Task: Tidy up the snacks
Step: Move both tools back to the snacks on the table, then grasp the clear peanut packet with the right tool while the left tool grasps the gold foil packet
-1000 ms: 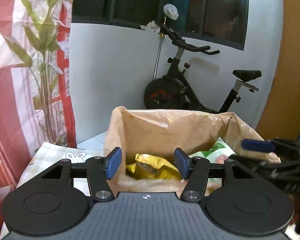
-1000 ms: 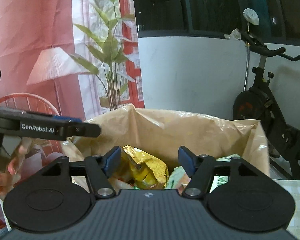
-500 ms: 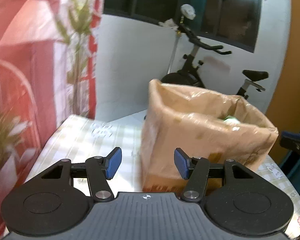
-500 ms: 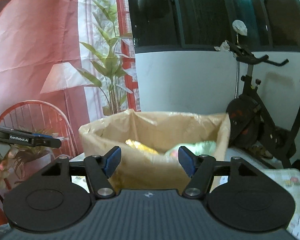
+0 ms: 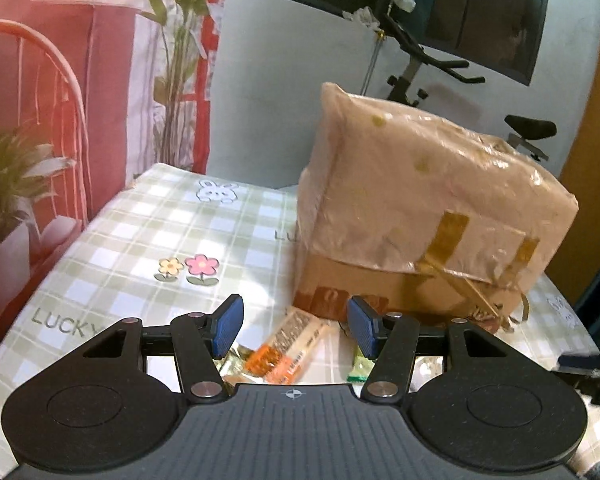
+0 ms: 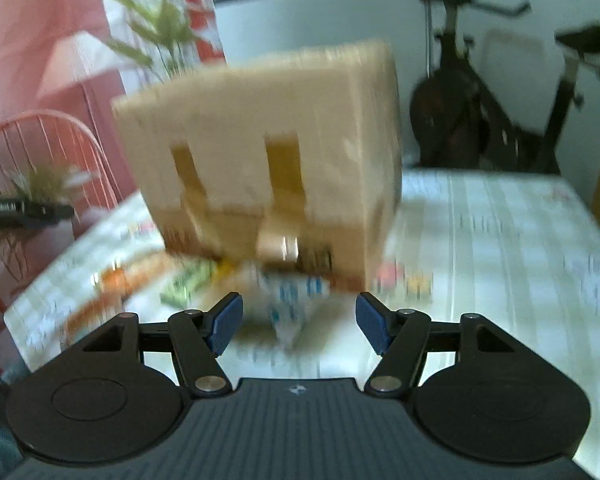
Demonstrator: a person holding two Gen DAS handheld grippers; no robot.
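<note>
Hovering tools: left tool (image 5: 294, 330) and right tool (image 6: 300, 326) both hang low over the checked counter (image 5: 140, 236), each pointing down toward loose snacks in front of the box (image 5: 420, 216).
Left tool state: jaws partway open, blue pads apart, nothing between them gripped.
Right tool state: same story, jaws partway open and empty; that view is smeared, so fine detail is lost.
Box: tall cardboard box lined with a plastic bag, standing on the counter beyond both tools.
Orange snack bar (image 5: 288, 350): lying flat on the counter right under the left tool, between its pads as seen from that wrist, not touched as far as I can tell.
Bar's long axis: runs diagonally, from near-left up toward the box's foot, so it lies skewed to the gap between the pads.
Green packet (image 5: 360, 368): just beside the left tool's right pad, partly hidden by it.
White-and-blue packet (image 6: 290, 304): directly ahead of the right tool, close to the box's base.
Nearer hand: left for the orange bar, right for the white-and-blue packet, by my reading.
Next move, judged: the left tool likely needs a roll of the wrist to square its pads across the bar's narrow width before closing.
</note>
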